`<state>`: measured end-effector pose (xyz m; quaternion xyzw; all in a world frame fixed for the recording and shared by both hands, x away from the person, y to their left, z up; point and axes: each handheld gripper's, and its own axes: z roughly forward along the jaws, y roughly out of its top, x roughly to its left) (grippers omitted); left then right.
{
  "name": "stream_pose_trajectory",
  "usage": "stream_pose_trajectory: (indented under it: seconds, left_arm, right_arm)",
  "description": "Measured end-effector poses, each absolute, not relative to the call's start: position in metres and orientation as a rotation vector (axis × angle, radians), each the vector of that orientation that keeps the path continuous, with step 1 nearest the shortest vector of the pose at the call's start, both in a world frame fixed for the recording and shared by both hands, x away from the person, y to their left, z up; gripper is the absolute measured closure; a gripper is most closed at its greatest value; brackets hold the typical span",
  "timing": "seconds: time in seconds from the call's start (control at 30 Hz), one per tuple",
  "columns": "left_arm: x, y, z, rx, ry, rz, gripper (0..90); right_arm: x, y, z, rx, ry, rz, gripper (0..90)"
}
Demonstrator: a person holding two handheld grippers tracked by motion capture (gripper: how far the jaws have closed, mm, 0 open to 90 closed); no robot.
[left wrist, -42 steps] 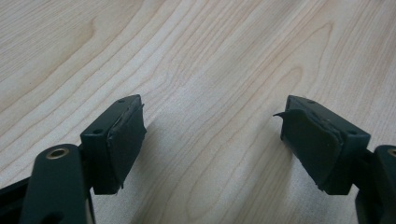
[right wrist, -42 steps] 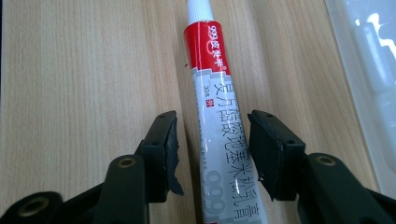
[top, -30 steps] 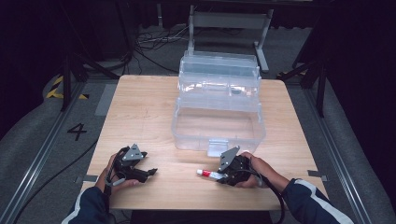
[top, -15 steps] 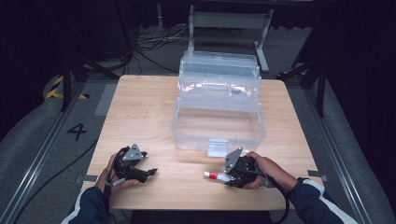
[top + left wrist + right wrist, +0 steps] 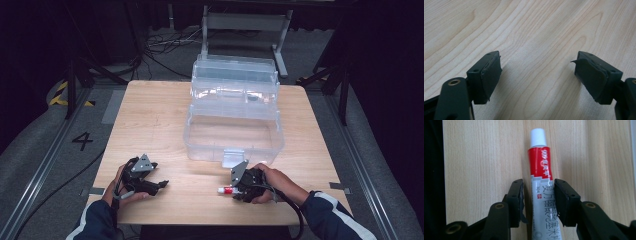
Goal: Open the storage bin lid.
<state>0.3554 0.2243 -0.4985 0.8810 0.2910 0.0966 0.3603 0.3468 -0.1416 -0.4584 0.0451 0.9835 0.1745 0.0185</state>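
A small tube (image 5: 539,162) with a white cap, a red band and a white body lies on the wooden table (image 5: 150,125) near its front edge; from above the tube (image 5: 225,190) points left. My right gripper (image 5: 236,191) straddles its body. The right gripper (image 5: 539,195) has just been closing its jaws with the tube between them. One pad (image 5: 560,200) touches the tube's side, and a thin dark gap separates the other pad (image 5: 519,200) from it. My left gripper (image 5: 162,186) rests at the front left. The left gripper (image 5: 536,72) is open over bare wood.
A clear plastic box (image 5: 235,155) with its lid raised stands in the middle of the table, just beyond the right gripper. Dark floor, cables and a metal stand lie past the far edge.
The right gripper and the tube have shifted slightly to the right and nearer the front edge. The left gripper has stayed where it was.
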Motion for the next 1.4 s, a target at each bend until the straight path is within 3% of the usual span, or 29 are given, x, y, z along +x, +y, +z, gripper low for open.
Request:
stream_pose_trajectory:
  seconds: [0.1,0.23,1.4]
  left_arm:
    - [0.356,0.224,-0.498,2.271,0.749,0.249,21.5]
    - [0.356,0.224,-0.499,2.270,0.749,0.248,21.5]
    - [0.359,0.223,-0.499,2.269,0.755,0.251,20.8]
  right_arm:
    - [0.349,-0.144,-0.459,0.164,3.047,0.569,68.4]
    - [0.349,-0.145,-0.459,0.151,3.046,0.559,69.8]
    - [0.354,-0.161,-0.442,0.125,3.030,0.553,70.2]
